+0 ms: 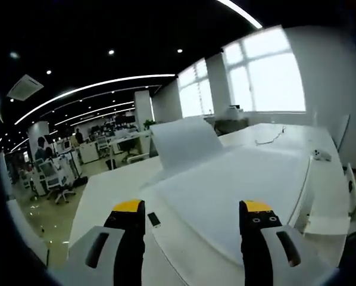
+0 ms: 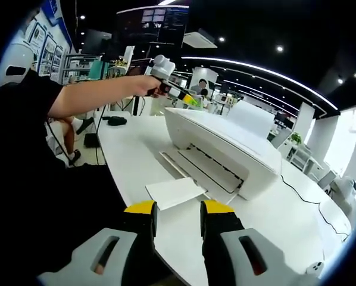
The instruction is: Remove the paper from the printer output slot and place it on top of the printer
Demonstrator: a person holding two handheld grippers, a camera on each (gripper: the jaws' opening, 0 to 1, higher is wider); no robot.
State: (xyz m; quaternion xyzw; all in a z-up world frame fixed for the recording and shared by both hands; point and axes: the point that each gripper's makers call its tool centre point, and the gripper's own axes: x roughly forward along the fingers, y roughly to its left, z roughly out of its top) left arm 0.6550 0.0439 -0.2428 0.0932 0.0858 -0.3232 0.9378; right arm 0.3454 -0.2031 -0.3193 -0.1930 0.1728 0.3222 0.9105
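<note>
Your right hand-held gripper [image 2: 178,215] points at the sheet of paper [image 2: 175,192], its jaws parted with nothing between them, the yellow tips just short of the sheet's near edge. The paper lies flat, sticking out of the printer's [image 2: 222,149] output slot over the pulled-out tray [image 2: 197,168], its free end toward you above the worktop [image 2: 136,155]. So the sheet is not yet taken; by my reading you are in the approach to the first grasp. Next you need to bring the jaws level with the thin sheet, one above and one below its near edge, close, and draw it straight out before lifting it onto the lid.

Your left hand-held gripper [image 1: 193,211] hangs over the printer's flat white top [image 1: 225,185], jaws wide apart and empty, with the raised rear paper support [image 1: 184,140] beyond.

In the right gripper view you see the slot, the paper and your outstretched left arm [image 2: 100,95] above the printer. The left gripper view gives you the landing surface, and past it the window [image 1: 267,71] and a cable [image 1: 270,138] on the worktop.
</note>
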